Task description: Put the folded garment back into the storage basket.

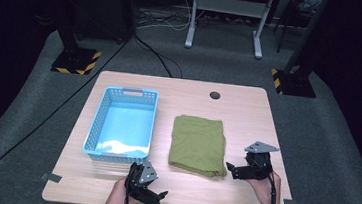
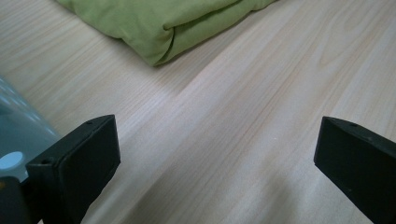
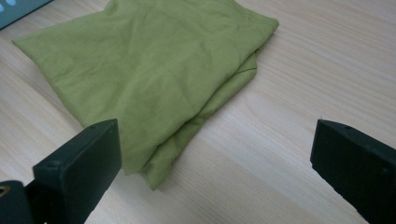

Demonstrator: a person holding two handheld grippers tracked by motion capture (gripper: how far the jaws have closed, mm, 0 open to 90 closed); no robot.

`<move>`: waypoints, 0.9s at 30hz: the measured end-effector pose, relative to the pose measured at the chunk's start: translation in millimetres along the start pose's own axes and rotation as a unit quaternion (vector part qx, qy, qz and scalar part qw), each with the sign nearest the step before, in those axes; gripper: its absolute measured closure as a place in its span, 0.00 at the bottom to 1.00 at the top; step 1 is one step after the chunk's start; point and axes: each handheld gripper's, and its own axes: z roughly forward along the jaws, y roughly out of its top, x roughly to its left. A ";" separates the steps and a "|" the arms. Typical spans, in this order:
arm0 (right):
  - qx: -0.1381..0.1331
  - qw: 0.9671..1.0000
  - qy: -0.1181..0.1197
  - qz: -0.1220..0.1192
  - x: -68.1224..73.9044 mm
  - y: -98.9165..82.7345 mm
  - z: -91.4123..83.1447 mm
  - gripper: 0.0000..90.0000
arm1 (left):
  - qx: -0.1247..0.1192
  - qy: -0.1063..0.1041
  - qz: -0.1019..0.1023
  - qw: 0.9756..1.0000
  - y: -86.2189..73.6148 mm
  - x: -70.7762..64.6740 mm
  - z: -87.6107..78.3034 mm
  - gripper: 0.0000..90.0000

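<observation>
A folded olive-green cloth (image 1: 198, 145) lies flat in the middle of the wooden table (image 1: 238, 112). My right gripper (image 1: 232, 170) is open just off the cloth's near right corner, pointing left at it; in the right gripper view the cloth (image 3: 149, 70) spreads ahead between the wide jaws. My left gripper (image 1: 158, 198) is open near the table's front edge, below the basket and left of the cloth. In the left gripper view a folded corner of the cloth (image 2: 168, 28) lies ahead, and bare wood sits between the jaws.
A light-blue plastic basket (image 1: 97, 124) stands left of the cloth, with nothing in it. A round cable hole (image 1: 215, 95) sits at the table's far edge. Black-and-yellow stand bases (image 1: 76, 61) and cables lie on the floor beyond.
</observation>
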 end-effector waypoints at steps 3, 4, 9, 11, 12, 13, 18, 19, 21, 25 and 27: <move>0.001 1.000 0.001 -0.001 -0.1 2.6 0.0 0.01 | 0.000 0.000 0.002 1.000 1.8 -1.1 1.8 0.00; 0.001 1.000 0.001 -0.001 -0.4 3.5 0.1 0.01 | 0.001 0.001 0.004 1.000 2.3 -1.3 2.4 0.00; 0.000 1.000 0.003 -0.002 -1.7 7.0 0.6 0.01 | -0.001 0.001 0.006 1.000 4.5 -2.2 5.3 0.00; 0.001 1.000 0.004 -0.001 -2.3 8.4 1.4 0.01 | -0.002 -0.001 0.005 1.000 5.0 -2.6 6.3 0.00; 0.001 1.000 0.004 -0.001 -2.3 8.4 1.4 0.01 | -0.002 -0.001 0.005 1.000 5.0 -2.6 6.3 0.00; 0.001 1.000 0.004 -0.001 -2.3 8.4 1.4 0.01 | -0.004 0.000 0.004 1.000 6.6 -3.0 7.3 0.00; 0.001 1.000 0.009 -0.003 -2.9 12.5 2.6 0.02 | -0.008 0.001 0.008 1.000 11.6 -4.1 10.4 0.00; 0.001 1.000 0.010 -0.003 -2.8 13.8 3.2 0.02 | -0.006 0.000 0.009 1.000 13.2 -4.1 12.5 0.00; 0.002 1.000 0.011 -0.004 -3.0 15.4 3.7 0.02 | -0.007 0.001 0.010 1.000 13.9 -4.2 13.6 0.00; 0.005 1.000 0.013 -0.007 -3.5 18.3 4.8 0.02 | -0.004 0.002 0.010 1.000 16.2 -4.2 17.1 0.00; 0.004 1.000 0.014 -0.007 -3.8 18.9 5.2 0.02 | -0.004 0.004 0.010 1.000 16.9 -3.6 18.6 0.00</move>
